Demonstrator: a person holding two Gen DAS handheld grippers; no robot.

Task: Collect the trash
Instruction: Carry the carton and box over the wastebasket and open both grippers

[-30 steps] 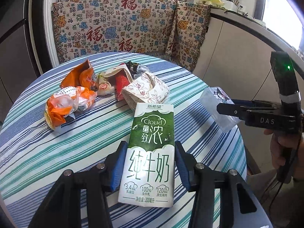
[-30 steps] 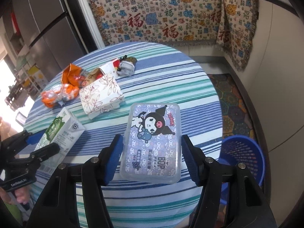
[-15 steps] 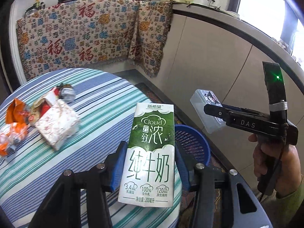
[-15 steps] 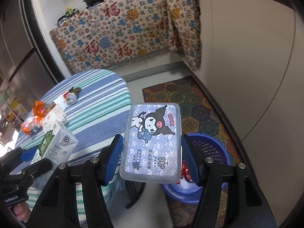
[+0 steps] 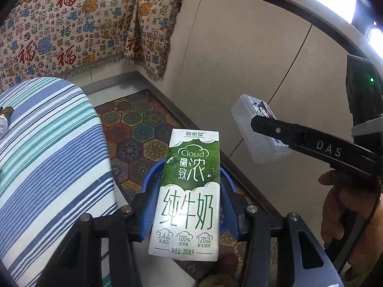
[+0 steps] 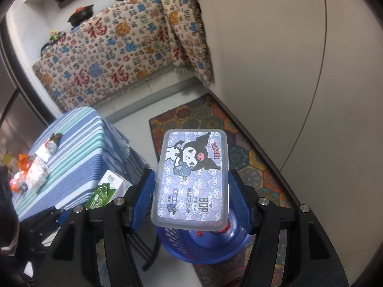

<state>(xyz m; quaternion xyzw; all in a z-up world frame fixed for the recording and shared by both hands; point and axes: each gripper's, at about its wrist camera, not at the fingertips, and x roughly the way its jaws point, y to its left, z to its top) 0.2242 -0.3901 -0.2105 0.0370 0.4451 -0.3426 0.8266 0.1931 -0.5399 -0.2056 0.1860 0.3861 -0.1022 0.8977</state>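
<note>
Much of the blue plastic lattice basket [image 6: 191,244] is hidden: in the right wrist view its far rim sits behind the clear plastic box with a cartoon-print lid [image 6: 191,179], and in the left wrist view only two blue arcs of rim show on either side of the green-and-white milk carton [image 5: 189,191]. Something red lies in the basket's bottom; what it is cannot be made out.

The left gripper [image 5: 189,215] has its jaws pressed against the carton's two long sides, holding the smooth, rectangular paperboard pack upright in the air above the basket, beside the edge of the round desk with a blue, teal and white striped cloth [image 5: 47,155]. The right gripper [image 6: 191,196] has its jaws clamped on the flat, rounded-corner box, which is likewise held over the basket.

The basket stands on a floor mat of multicoloured hexagon pattern [image 6: 251,157], part of it cut off by the grippers. On the desk, crumpled orange and white wrappers [image 6: 28,169] lie in a small, indistinct heap near the far left edge. A fringed woven cloth printed with red characters [image 6: 107,55] drapes the counter behind.
</note>
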